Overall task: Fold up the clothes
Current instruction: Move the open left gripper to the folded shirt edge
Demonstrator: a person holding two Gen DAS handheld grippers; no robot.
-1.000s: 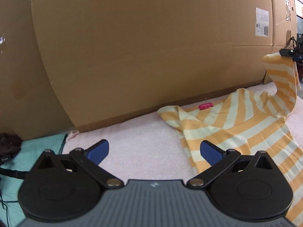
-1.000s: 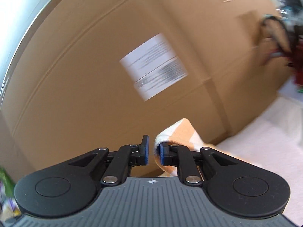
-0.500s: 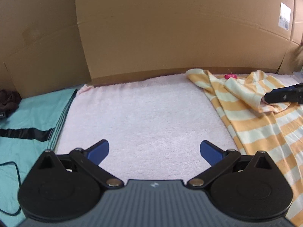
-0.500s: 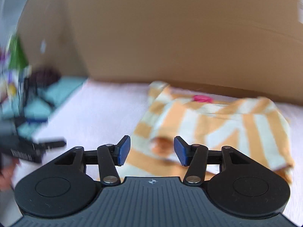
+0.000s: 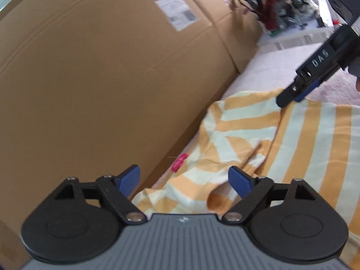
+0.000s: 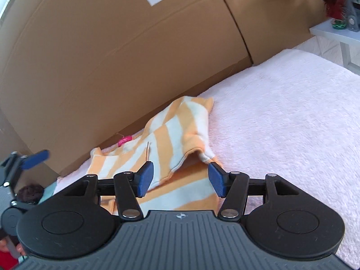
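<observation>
Striped in orange and pale cream, the garment (image 6: 171,139) lay crumpled on the pink fleece blanket (image 6: 281,117), close against the foot of the big cardboard box (image 6: 112,56). Its pink neck label (image 6: 124,141) sat on the edge nearest the box, and one sleeve was folded across the body, with a corner pointing up toward the box.

The right gripper (image 6: 181,181) hovered low over the garment, away from the box, its blue pads apart. Its jaws had just been opening, though barely further at the last; striped cloth showed in the gap below them, but neither pad pressed on it.

The left gripper (image 5: 184,181) hung over the end of the garment alongside the box, near the label. Its jaws stood wide, having just been closing a little, and the rumpled cloth lay beneath them without being pinched.

A white shipping label (image 5: 177,14) was stuck high on the box.
</observation>
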